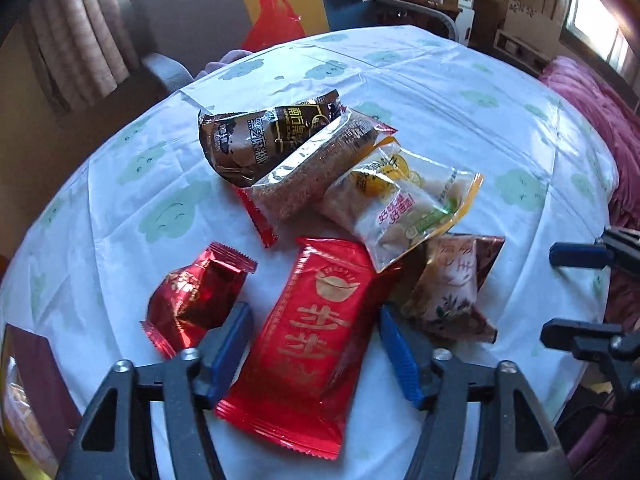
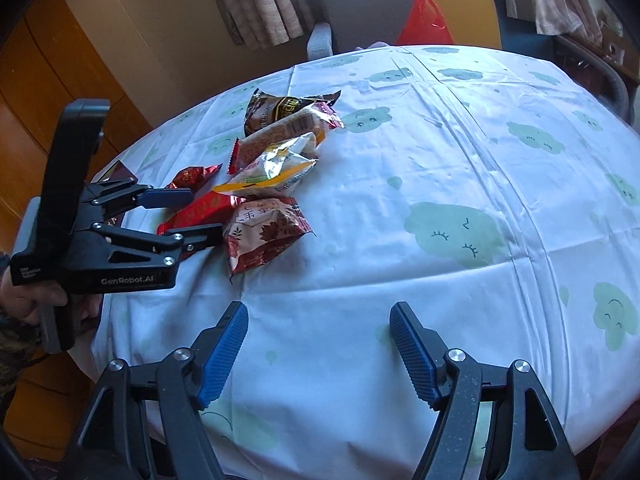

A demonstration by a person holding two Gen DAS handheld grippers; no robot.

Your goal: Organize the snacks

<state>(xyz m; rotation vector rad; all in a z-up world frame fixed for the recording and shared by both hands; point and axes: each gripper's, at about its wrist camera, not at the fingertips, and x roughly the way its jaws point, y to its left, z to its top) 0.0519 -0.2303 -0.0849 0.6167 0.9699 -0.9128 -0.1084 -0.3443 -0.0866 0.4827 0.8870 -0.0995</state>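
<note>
Several snack packets lie in a loose heap on the white cloud-print tablecloth (image 2: pixel 440 160). My left gripper (image 1: pixel 314 320) is open, its blue pads on either side of a big red packet (image 1: pixel 320 336) without pressing it. Beside it lie a small dark red foil packet (image 1: pixel 196 296) and a brown-and-cream packet (image 1: pixel 452 284). Farther back are a yellow-and-clear packet (image 1: pixel 408 204), a clear packet with red ends (image 1: pixel 312 172) and a dark brown packet (image 1: pixel 256 140). My right gripper (image 2: pixel 318 312) stands open over bare cloth, right of the heap, with the left gripper (image 2: pixel 202 214) at the red packet (image 2: pixel 200 212).
A red plastic bag (image 1: pixel 272 20) and a grey chair (image 1: pixel 180 20) stand behind the table's far edge. Pink bedding (image 1: pixel 592 120) lies to the right. A dark red box (image 1: pixel 36 368) sits at the near left. A hand (image 2: pixel 24 300) holds the left gripper's handle.
</note>
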